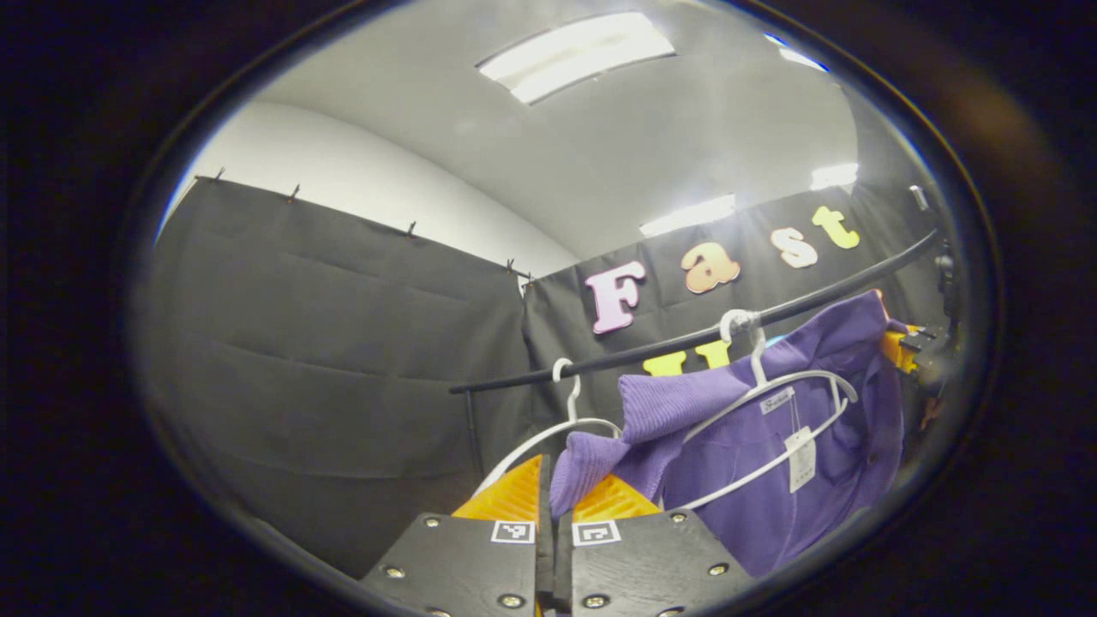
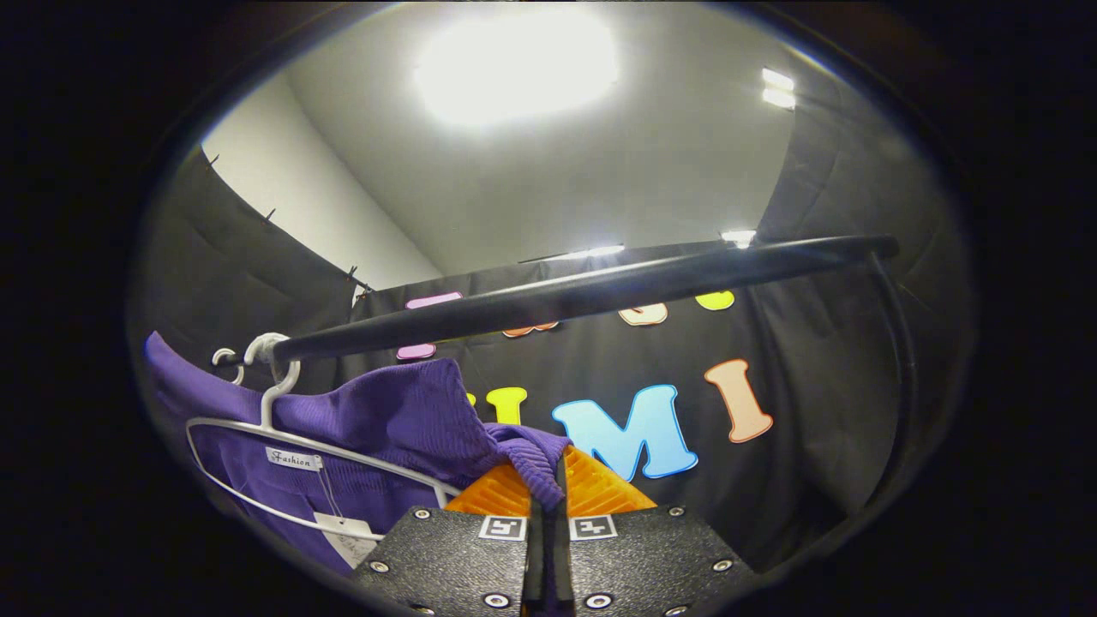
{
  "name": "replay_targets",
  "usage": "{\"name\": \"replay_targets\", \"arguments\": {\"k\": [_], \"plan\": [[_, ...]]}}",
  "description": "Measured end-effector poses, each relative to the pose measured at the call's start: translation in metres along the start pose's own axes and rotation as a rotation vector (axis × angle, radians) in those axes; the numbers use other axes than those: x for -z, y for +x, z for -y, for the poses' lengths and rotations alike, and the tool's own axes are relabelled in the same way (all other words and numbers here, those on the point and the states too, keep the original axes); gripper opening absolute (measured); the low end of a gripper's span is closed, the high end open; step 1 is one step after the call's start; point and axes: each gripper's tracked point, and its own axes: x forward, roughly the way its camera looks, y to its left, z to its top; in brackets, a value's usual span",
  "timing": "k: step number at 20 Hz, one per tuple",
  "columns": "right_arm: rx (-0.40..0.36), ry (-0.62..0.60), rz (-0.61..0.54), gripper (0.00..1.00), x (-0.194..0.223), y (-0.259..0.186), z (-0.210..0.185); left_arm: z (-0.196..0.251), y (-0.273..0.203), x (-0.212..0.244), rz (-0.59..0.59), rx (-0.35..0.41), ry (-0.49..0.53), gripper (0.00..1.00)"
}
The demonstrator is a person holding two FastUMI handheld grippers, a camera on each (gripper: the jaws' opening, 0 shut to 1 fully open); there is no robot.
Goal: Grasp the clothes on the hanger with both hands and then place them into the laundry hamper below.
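A purple knit garment point(image 1: 771, 446) hangs partly off a white hanger point(image 1: 776, 403) on the black rail point(image 1: 686, 338). My left gripper point(image 1: 555, 497) is shut on a fold of the garment's left shoulder, the cloth pinched between its fingers. In the right gripper view the same purple garment point(image 2: 386, 411) drapes over the white hanger point(image 2: 283, 446) under the rail point(image 2: 583, 296). My right gripper point(image 2: 548, 488) is shut on the garment's other shoulder, with a ribbed fold standing up between its fingers. The other gripper point(image 1: 921, 347) shows at the far right of the left gripper view.
A second, bare white hanger point(image 1: 566, 411) hangs on the rail to the left of the garment. Paper tags point(image 1: 801, 458) dangle from the garment's neck. Black cloth walls close the booth behind and to the sides, and the rail's upright point(image 2: 900, 368) stands at the right.
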Motion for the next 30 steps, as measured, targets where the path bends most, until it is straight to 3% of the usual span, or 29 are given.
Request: {"name": "replay_targets", "arguments": {"k": [1,3,6,13,20,25,27,29,30], "plan": [[-0.004,-0.009,0.002,0.04,0.001,0.004,-0.001,-0.006,0.007,-0.002,0.009,-0.01,0.019,0.05],[-0.008,-0.026,0.001,0.05,0.007,0.015,-0.002,-0.016,0.022,-0.006,0.025,-0.027,0.046,0.01],[-0.009,-0.034,-0.034,0.04,0.027,0.027,-0.003,-0.027,0.049,-0.004,0.033,-0.04,0.071,0.04],[-0.016,0.018,-0.193,0.04,0.099,0.046,-0.008,-0.028,0.084,0.014,0.015,-0.003,0.077,0.01],[-0.064,0.135,-0.318,0.04,0.142,0.051,-0.014,-0.029,0.075,0.06,-0.063,0.013,0.021,0.0],[-0.103,0.286,-0.413,0.04,0.17,0.05,-0.023,-0.027,0.073,0.084,-0.102,0.009,-0.046,0.01],[-0.074,0.31,-0.463,0.04,0.186,0.048,-0.014,-0.028,0.066,0.086,-0.112,0.009,-0.038,0.05],[-0.078,0.335,-0.538,0.04,0.209,0.035,-0.016,-0.017,0.059,0.093,-0.135,0.023,-0.083,0.01],[-0.078,0.33,-0.54,0.04,0.213,0.028,-0.015,-0.016,0.057,0.098,-0.139,0.019,-0.081,0.05]]}}
